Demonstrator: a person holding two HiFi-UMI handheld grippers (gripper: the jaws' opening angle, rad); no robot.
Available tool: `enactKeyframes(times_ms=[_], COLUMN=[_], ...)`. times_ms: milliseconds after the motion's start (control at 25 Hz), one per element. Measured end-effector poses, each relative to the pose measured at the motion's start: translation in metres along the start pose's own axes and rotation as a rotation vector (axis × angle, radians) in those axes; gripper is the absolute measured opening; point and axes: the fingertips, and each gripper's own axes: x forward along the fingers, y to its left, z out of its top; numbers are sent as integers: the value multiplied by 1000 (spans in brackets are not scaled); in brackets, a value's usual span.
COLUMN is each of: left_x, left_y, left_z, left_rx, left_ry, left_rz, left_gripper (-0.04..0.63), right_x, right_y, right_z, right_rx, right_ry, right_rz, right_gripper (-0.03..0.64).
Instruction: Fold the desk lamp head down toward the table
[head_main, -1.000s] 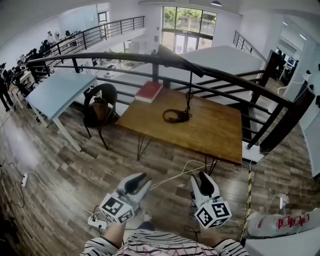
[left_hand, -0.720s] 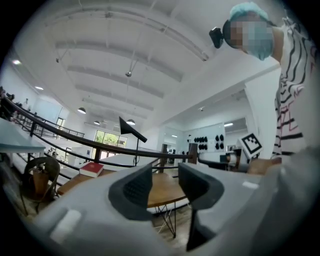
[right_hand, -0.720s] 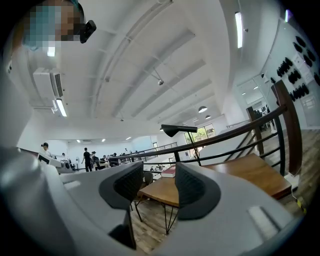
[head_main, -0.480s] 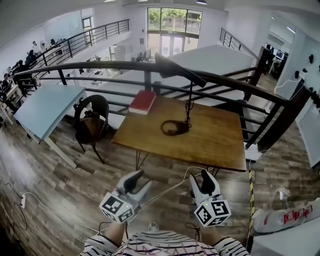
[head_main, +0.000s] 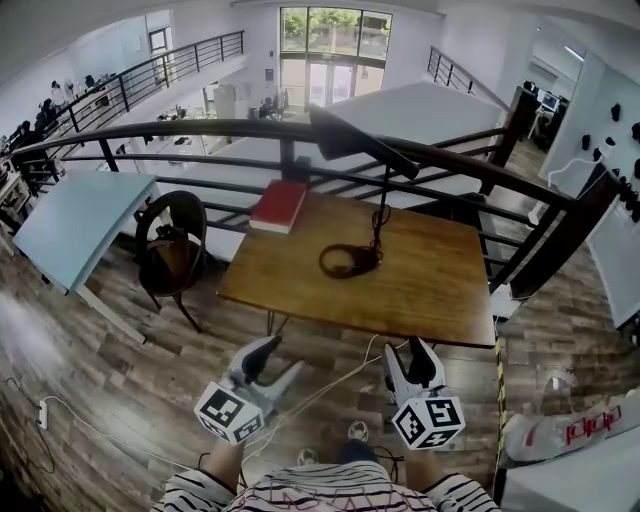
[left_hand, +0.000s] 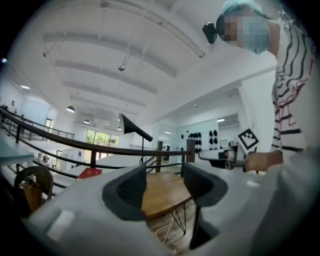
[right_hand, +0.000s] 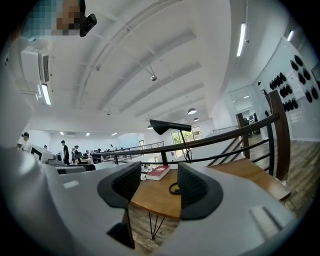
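Approach step, no contact yet: both tongs sit short of the tabletop's (head_main: 435, 295) near edge, well apart from the desk lamp (head_main: 381, 205). Left tongs (head_main: 276, 360) are opening with nothing between them; right tongs (head_main: 408, 357) are opening wide, also empty. The lamp stands mid-tabletop towards the railing (head_main: 200, 130). It's black, with a thin upright stem, and the dark ring at its foot (head_main: 349, 261) is base or coiled cable, can't tell. The long cone head (head_main: 358, 142) is raised high and tilted. My take: pin the foot with one tongs, take the head near its hinge with the other, press down slowly. That stem looks tippy.
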Motion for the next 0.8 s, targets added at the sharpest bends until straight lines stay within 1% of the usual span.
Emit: enactKeyframes(times_ms=[200, 320, 560, 800], left_x=[25, 49, 121, 192], left_y=[26, 39, 63, 85], left_z=[1, 3, 15, 31], left_rx=[1, 7, 44, 101], left_ry=[-1, -1, -8, -24], left_rz=[27, 48, 83, 125], left_gripper=[227, 229, 235, 239], right_x=[37, 60, 118, 170], right_y=[-24, -43, -95, -146], right_z=[8, 13, 31, 44], right_rx=[-12, -24, -35, -66], right_ry=[-3, 4, 0, 11], right_rz=[-3, 10, 58, 118], right_gripper=[216, 216, 216, 216])
